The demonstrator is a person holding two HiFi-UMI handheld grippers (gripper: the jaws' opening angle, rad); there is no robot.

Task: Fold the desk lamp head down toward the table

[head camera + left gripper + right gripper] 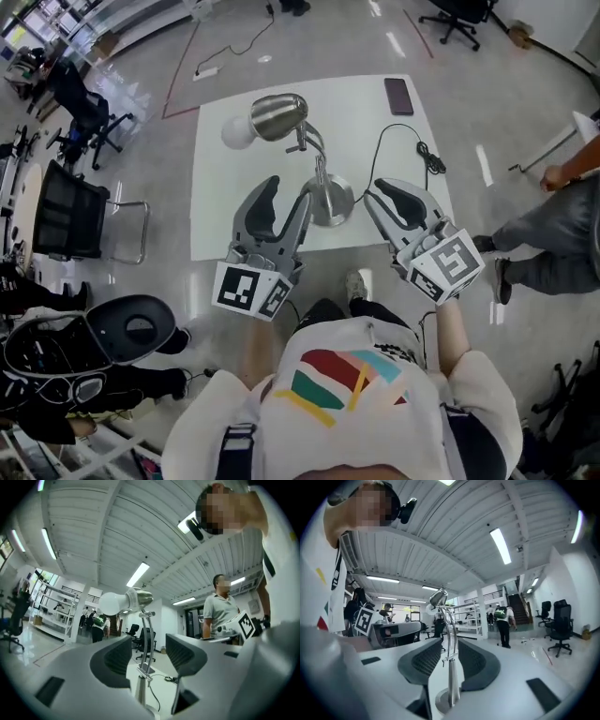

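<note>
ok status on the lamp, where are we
Both empty: left gripper open, right gripper open, just short of the lamp. Not folded yet: lamp head up. Nothing in the way; cord and phone lie beyond.

Close quarters round the lamp base, open tabletop to the sides

Hemmed in at the lamp base (333, 202): left gripper (288, 187) just beside it, jaws apart, and right gripper (372, 192) near the other flank. Crossed on the right by a black cord (427, 155); far corner taken by a dark phone (398, 96). Free passage over the bare white table (211, 216) at left, and between lamp head (278, 116) and phone.
</note>
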